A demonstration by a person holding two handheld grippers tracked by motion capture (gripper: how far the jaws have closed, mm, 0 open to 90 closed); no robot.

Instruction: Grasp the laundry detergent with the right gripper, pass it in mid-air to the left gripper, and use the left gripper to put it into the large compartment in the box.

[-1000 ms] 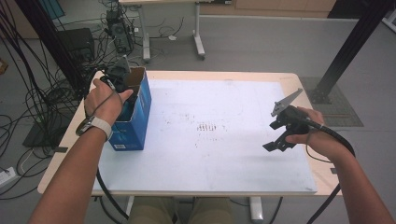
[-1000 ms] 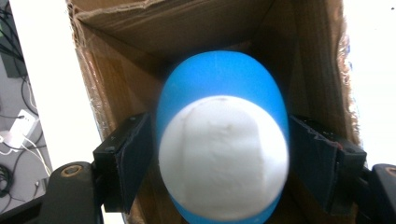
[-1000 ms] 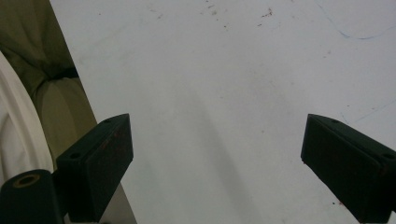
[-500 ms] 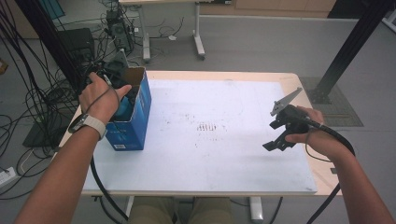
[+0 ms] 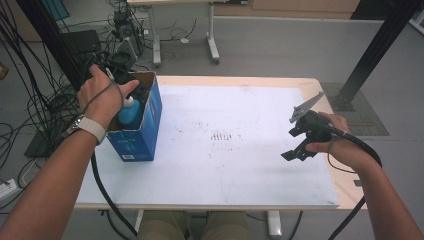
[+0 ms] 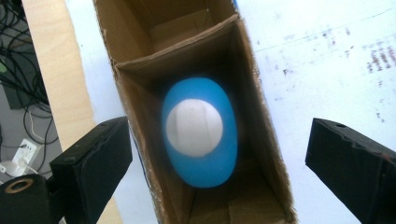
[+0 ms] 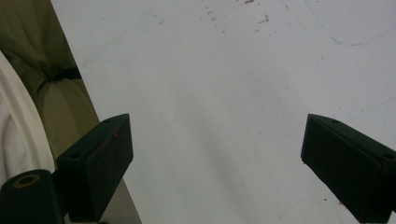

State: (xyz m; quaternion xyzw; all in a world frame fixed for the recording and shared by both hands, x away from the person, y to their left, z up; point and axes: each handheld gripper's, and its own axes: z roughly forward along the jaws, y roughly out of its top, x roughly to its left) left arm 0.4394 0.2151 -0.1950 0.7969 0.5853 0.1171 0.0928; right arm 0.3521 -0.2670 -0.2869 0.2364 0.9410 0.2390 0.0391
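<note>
Two spread-jawed grippers: left gripper [image 6: 217, 154] above boxed blue bottle [image 6: 200, 130], likely slippery—grasp its white cap [image 6: 194, 127]; right gripper [image 7: 217, 158] idle

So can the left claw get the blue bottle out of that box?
Probably yes. The left claw hangs open right above the blue bottle, which stands upright in the open-topped box. But the box walls sit close beside the bottle, so the jaws may have little room.

blue bottle [image 6: 200, 133]: body hidden inside box [image 5: 150, 117] | left gripper [image 5: 117, 67]: fingers behind hand [image 5: 100, 97]
</note>
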